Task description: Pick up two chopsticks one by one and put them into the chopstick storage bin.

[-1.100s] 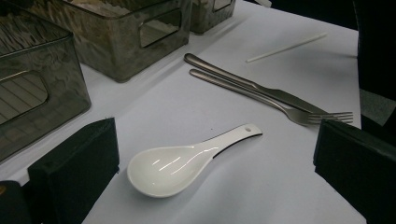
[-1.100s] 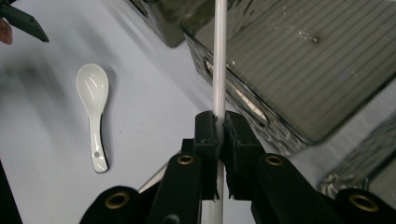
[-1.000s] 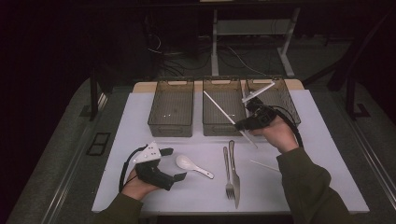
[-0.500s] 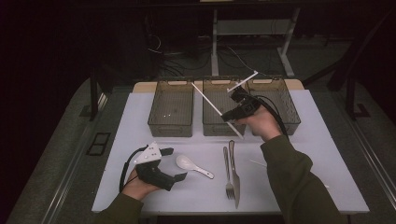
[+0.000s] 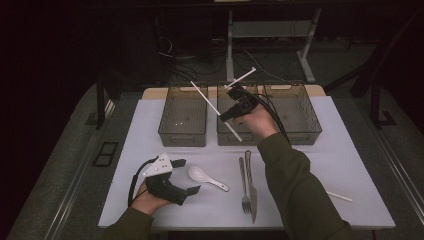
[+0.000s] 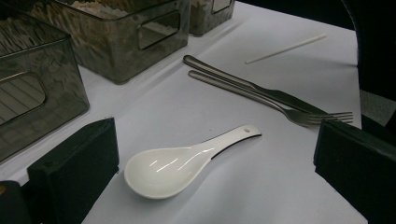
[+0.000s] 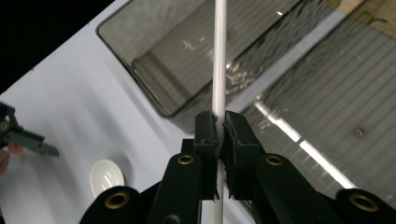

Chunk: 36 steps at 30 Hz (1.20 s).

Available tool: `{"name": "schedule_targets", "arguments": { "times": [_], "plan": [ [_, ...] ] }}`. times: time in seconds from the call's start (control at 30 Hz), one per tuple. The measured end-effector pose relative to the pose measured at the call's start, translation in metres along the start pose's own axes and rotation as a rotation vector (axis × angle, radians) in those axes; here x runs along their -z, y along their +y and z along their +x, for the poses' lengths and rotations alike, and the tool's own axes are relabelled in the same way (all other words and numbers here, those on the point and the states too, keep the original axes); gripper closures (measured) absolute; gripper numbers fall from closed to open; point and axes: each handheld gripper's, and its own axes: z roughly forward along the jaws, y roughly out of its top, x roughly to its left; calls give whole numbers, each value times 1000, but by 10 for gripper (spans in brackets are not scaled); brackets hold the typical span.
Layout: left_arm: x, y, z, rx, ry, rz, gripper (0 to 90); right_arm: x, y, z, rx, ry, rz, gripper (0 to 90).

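Two black jaws of our right gripper (image 7: pixel 219 128) are clamped tight on a thin white plastic rod (image 5: pixel 216 111), which runs slantwise through them and sticks out at both ends, held in the air over the gap between the left smoked-plastic bin (image 5: pixel 183 116) and the middle smoked-plastic bin (image 5: pixel 227 134). Beyond those stands a third, right-hand smoked-plastic bin (image 5: pixel 296 112), all three in a row at the far side of the white tabletop (image 5: pixel 350 165). Our left gripper (image 5: pixel 187 176) rests near the front edge with its jaws wide apart and holding nothing, a white ceramic soup spoon (image 6: pixel 182 165) lying just ahead of them. Beside the spoon lie a steel fork (image 5: pixel 244 186) and steel knife (image 5: pixel 250 180), and another thin white rod (image 5: pixel 340 196) lies by our right sleeve.
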Motion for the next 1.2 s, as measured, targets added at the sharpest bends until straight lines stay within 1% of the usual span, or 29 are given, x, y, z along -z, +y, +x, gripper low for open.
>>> {"name": "schedule_targets", "arguments": {
  "times": [0.07,0.1,0.17,0.2,0.23,0.3,0.33,0.37,0.4,0.5,0.57,0.6,0.67,0.7,0.77,0.8,0.83,0.97,1.07,1.2],
  "plan": [
    [0,0,0,-5,-1,2,0,-2,3,1,0,2,1,840],
    [0,0,0,-6,-2,6,0,-7,9,3,-16,-2,-3,840],
    [0,0,0,-7,-5,6,0,-12,14,4,-26,-5,-4,840],
    [0,0,0,-5,-7,6,0,-12,14,4,-26,-5,-4,840],
    [-1,0,0,-2,-8,3,0,-16,20,6,-33,-8,-6,840],
    [0,0,0,-2,-8,1,0,-19,23,6,-37,-7,-5,840],
    [0,0,0,-3,-7,-1,0,-24,28,8,-41,-15,-1,840],
    [0,0,1,-2,-9,-1,0,-24,28,8,-41,-15,-1,840],
    [0,0,1,-2,-10,-1,0,-30,34,8,-43,-19,-2,840],
    [0,0,0,3,-13,-4,0,-38,41,9,-60,-17,0,840],
    [0,0,1,-4,-16,-6,0,-43,46,10,-67,-22,1,840],
    [0,0,1,-4,-16,-6,0,-43,46,10,-67,-22,1,840],
    [1,0,0,2,-18,-9,0,-48,51,11,-76,-23,1,840],
    [1,1,0,2,-19,-10,0,-51,57,13,-80,-20,-1,840],
    [1,1,0,5,-20,-17,0,-54,63,15,-83,-28,1,840],
    [1,1,0,6,-22,-19,0,-54,63,15,-83,-28,1,840],
    [1,1,0,6,-22,-19,0,-57,67,16,-90,-21,-1,839],
    [1,1,0,5,-24,-22,0,-63,72,17,-101,-28,5,839],
    [1,1,0,1,-30,-22,0,-72,76,19,-108,-25,18,839],
    [1,1,0,1,-34,-23,0,-81,77,21,-114,-25,33,839]
  ]
}}
